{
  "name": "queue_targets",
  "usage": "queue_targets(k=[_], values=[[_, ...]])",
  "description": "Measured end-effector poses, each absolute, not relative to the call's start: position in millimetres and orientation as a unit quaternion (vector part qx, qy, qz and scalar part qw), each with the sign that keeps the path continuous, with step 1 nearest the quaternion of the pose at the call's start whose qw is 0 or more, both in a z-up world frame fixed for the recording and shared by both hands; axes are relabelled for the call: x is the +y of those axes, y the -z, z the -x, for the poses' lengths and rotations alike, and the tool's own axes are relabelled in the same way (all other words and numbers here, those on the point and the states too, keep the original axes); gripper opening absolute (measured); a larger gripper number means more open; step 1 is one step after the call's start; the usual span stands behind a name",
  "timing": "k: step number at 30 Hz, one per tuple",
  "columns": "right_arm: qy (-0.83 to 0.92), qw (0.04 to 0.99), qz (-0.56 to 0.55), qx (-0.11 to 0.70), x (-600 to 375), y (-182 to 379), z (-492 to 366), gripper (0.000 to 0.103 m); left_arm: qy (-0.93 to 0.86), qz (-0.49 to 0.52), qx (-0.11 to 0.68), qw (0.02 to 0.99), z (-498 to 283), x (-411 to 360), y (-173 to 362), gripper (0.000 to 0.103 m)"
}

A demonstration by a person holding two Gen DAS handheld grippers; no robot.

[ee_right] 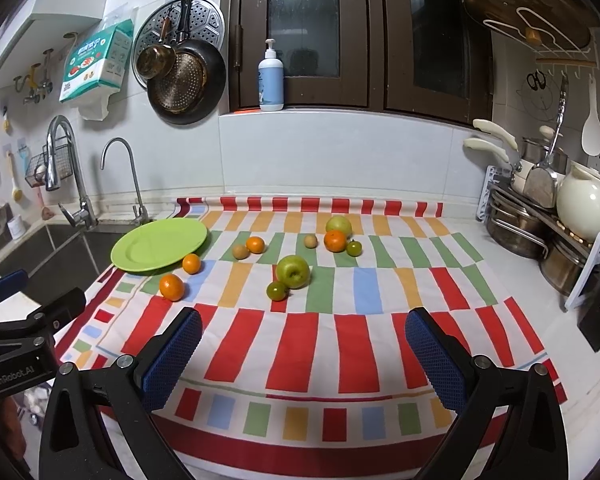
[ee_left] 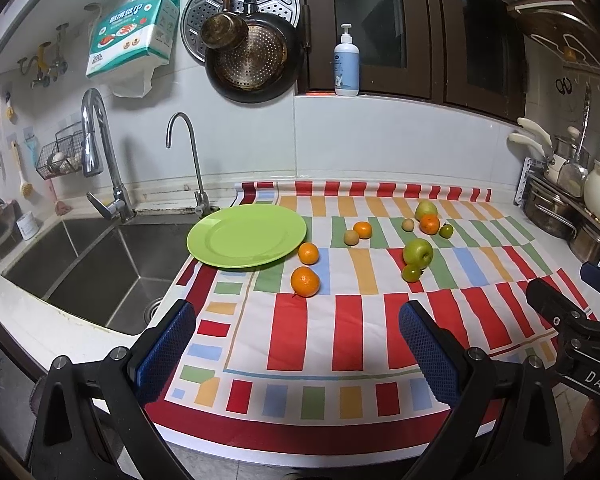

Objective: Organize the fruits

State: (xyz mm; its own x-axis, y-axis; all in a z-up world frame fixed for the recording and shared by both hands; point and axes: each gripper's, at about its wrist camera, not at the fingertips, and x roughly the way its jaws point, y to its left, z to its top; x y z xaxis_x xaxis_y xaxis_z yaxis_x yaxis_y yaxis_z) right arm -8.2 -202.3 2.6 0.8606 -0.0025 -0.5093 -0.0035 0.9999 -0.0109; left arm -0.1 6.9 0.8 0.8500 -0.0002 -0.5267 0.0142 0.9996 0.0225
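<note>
Shiny stuff vs matte stuff on this kitchen tabletop

The green plate (ee_left: 246, 236) looks like smooth glossy plastic, and the striped cloth (ee_left: 340, 320) under it is a flat matte fabric with a few soft creases. Oranges (ee_left: 305, 281) have that dimpled, slightly shiny peel, while the green apple (ee_left: 418, 251) is slick and waxy looking. Sink (ee_left: 100, 264) and tall faucet (ee_left: 96, 152) are metal, the sink brushed and the faucet polished chrome. Both the left claw (ee_left: 298, 350) and the right claw (ee_right: 302, 354) have matte black plastic arms with blue pads (ee_right: 172, 356) in a rough, gridded rubbery texture. The white tabletop (ee_right: 540, 320) itself looks smooth like stone.
</note>
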Motion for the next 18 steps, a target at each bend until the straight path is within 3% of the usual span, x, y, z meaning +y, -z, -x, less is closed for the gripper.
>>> queue_targets(k=[18], values=[[-0.002, 0.965, 0.006, 0.264, -201.8, -3.3, 6.7, 0.103, -0.001, -0.011, 0.27, 0.963, -0.6, 7.7, -2.2, 0.103]])
